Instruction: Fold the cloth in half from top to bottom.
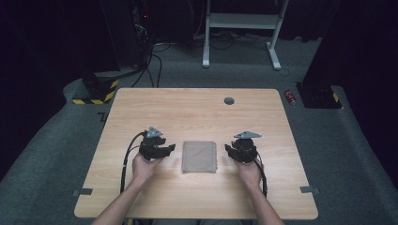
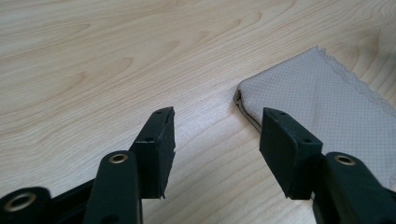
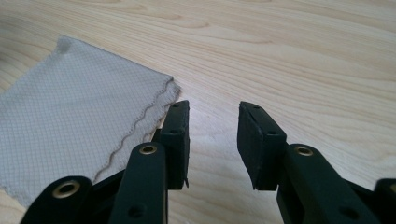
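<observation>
Folded cloth [image 1: 199, 157] lies flat between my grippers; left gripper [image 1: 162, 151] and right gripper [image 1: 233, 151] flank it, jaws apart, empty, likely released.

Beige cloth [image 1: 199, 157] with fine grid weave, on light wood-grain table [image 1: 197, 110]; black grippers, left [image 1: 159, 151] and right [image 1: 238, 150].

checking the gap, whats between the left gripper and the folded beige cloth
Only bare light wooden tabletop: in the high view the left gripper sits just left of the folded beige cloth, with nothing between.
</observation>
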Tool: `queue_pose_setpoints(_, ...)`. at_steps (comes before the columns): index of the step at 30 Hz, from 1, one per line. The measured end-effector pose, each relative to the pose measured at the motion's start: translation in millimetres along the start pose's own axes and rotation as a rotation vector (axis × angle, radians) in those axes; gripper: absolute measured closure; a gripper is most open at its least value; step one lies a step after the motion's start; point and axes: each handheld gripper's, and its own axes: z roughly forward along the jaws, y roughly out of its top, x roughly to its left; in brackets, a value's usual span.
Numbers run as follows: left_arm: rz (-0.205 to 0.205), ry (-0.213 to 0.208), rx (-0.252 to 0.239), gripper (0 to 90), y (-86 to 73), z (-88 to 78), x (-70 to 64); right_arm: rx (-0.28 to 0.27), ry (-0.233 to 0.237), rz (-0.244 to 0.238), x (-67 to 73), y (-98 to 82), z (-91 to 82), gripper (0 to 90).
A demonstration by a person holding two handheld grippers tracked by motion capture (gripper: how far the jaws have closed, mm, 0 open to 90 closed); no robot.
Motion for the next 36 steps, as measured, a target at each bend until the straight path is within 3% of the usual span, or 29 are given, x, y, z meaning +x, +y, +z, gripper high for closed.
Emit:
queue_pose_setpoints(7, 0.024, 0.012, -0.007, 44.0, -9.2, -12.7, 2.2, -0.010, -0.002, 0.026, -6.3, -12.7, -9.8, 63.1)
queue_pose_setpoints(16, 0.029, 0.017, -0.001, 43.3, -23.4, -21.9, 3.5, 0.002, -0.023, 0.005, -9.9, -24.1, -17.7, 62.1)
queue_pose_setpoints(36, 0.005, 0.048, 0.002, 42.4, -52.1, -33.2, 7.7, -0.016, -0.045, 0.006, -14.4, -48.4, -32.7, 60.5)
